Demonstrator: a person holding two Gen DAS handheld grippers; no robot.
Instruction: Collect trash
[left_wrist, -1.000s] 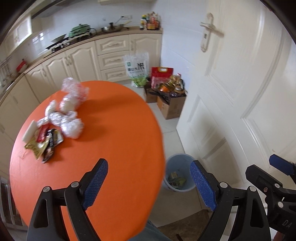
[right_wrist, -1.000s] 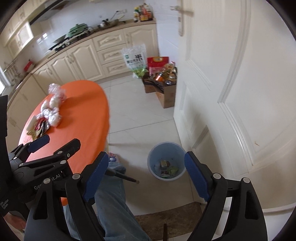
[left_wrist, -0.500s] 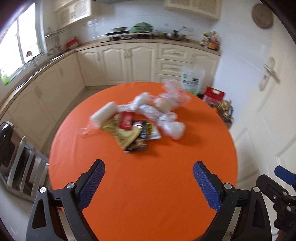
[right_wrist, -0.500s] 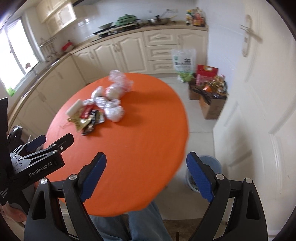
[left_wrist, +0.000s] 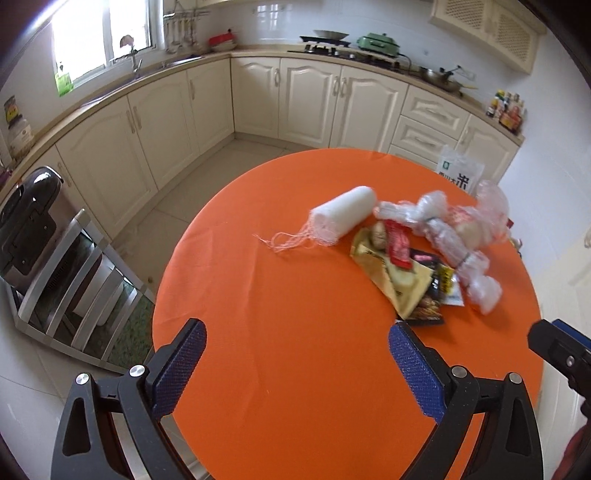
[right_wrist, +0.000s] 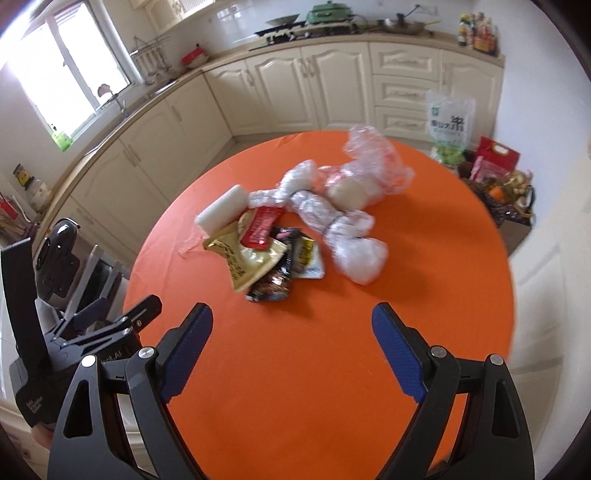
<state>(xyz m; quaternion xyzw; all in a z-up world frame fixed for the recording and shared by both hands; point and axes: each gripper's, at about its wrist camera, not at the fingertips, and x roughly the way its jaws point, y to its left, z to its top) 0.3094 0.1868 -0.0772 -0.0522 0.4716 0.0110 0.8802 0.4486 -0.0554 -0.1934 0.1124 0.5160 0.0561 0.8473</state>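
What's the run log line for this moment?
left tool: open, empty | right tool: open, empty | trash pile: on orange table, untouched

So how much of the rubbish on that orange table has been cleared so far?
Nothing in these views shows cleared rubbish. Both the left gripper and right gripper are open and empty above the orange table. Still waiting there: the white foam roll, yellow snack wrapper, red sachet, dark wrappers and crumpled clear plastic.
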